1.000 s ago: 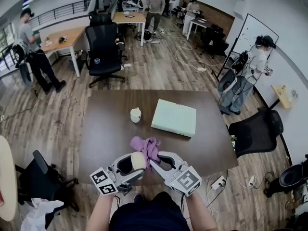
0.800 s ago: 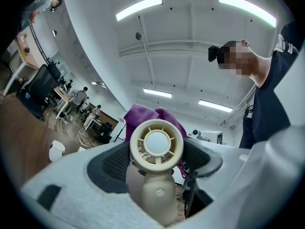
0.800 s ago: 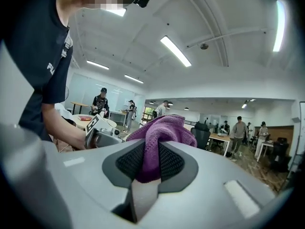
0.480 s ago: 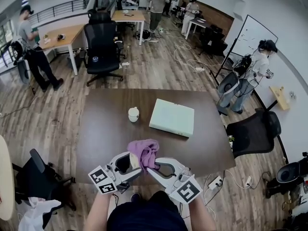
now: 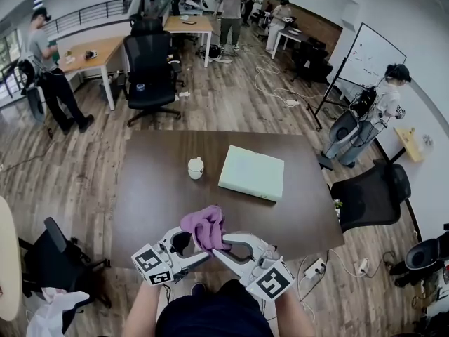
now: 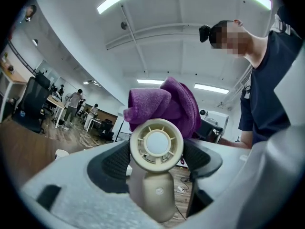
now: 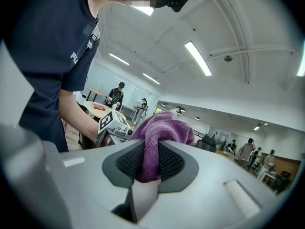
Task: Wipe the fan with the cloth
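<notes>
Left gripper (image 6: pixel 156 161): jaws closed on the fan (image 6: pixel 156 144). The round cream head of the fan is clamped between the two dark ribbed pads (image 6: pixel 113 162), its grille and pale centre disc facing the camera, and its handle runs down toward the gripper body.

Right gripper (image 7: pixel 148 162): jaws closed on the cloth (image 7: pixel 162 128). A fold of the purple cloth is pinched between the pads, and the rest is bunched up beyond the jaw tips.

Cloth and fan: in the left gripper view the cloth is seen heaped over the top and far side of the fan head and appears to lie against it. The exact line of contact is hidden by the head itself.

In the head view both grippers are held close in front of the body, angled inward so that their tips meet under the cloth (image 5: pixel 205 225). The fan is almost wholly covered there. The marker cubes are turned up toward the camera, and the pair is held over the near edge of the table (image 5: pixel 154 195).

Further out on the dark brown table, a small white cup (image 5: pixel 196 168) is noted left of centre, and a flat pale green box (image 5: pixel 252 172) just beside it to the right, apart from it.

Beyond the table, a black office chair (image 5: pixel 149 69) stands on the wooden floor. Several people are seen standing around the room.
</notes>
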A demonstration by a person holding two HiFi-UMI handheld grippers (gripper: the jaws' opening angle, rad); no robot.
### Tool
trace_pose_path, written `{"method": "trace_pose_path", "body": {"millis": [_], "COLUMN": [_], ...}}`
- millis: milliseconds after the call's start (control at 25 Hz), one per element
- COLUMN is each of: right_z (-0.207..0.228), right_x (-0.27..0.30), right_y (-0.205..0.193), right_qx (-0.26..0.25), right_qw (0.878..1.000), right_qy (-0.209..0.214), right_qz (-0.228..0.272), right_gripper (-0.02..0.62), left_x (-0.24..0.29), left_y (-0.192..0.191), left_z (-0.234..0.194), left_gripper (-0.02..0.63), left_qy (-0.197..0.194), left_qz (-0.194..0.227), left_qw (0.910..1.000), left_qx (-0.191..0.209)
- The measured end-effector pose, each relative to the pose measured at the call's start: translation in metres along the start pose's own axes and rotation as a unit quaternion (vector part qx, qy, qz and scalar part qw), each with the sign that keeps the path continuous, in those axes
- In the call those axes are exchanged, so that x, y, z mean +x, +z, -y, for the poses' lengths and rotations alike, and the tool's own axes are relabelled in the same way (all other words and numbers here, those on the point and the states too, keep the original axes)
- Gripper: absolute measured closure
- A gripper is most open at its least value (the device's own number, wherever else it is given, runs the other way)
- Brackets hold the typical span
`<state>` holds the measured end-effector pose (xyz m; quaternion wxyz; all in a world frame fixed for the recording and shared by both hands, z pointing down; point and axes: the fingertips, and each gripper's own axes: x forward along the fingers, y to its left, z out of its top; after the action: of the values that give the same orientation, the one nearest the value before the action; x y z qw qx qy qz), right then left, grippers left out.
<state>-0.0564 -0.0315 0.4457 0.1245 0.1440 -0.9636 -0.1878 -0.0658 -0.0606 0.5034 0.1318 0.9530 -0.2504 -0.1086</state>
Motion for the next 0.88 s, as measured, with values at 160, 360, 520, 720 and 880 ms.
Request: {"method": "trace_pose_path", "body": {"millis": [160, 360, 520, 720, 880], "right_z": [0.003, 0.011, 0.018, 0.027, 0.033], "right_x": [0.003, 0.003, 0.003, 0.006, 0.007], "right_y": [-0.001, -0.004, -0.009, -0.015, -0.023], "right_qx": [0.000, 0.006, 0.016, 0.023, 0.047], "right_qw": [1.000, 1.000, 1.000, 0.999, 0.998], "right_qy": [-0.002, -0.010, -0.018, -0.023, -0.035], "right_qz": [0.003, -0.001, -0.007, -0.004, -0.001], "right_gripper": [0.517, 0.517, 0.517, 0.518, 0.518], "left_x": [0.003, 0.009, 0.013, 0.016, 0.017], "left_y": [-0.004, -0.012, -0.016, -0.022, -0.029], "left_z": [0.002, 0.009, 0.015, 0.020, 0.023], "left_gripper": [0.253, 0.253, 0.253, 0.253, 0.255], "left_qy": [0.000, -0.017, -0.028, -0.043, -0.049], "left_qz": [-0.010, -0.033, -0.042, -0.057, -0.073], "left_qw": [0.9999, 0.9990, 0.9982, 0.9966, 0.9947], "left_qx": [0.008, 0.026, 0.031, 0.040, 0.054]}}
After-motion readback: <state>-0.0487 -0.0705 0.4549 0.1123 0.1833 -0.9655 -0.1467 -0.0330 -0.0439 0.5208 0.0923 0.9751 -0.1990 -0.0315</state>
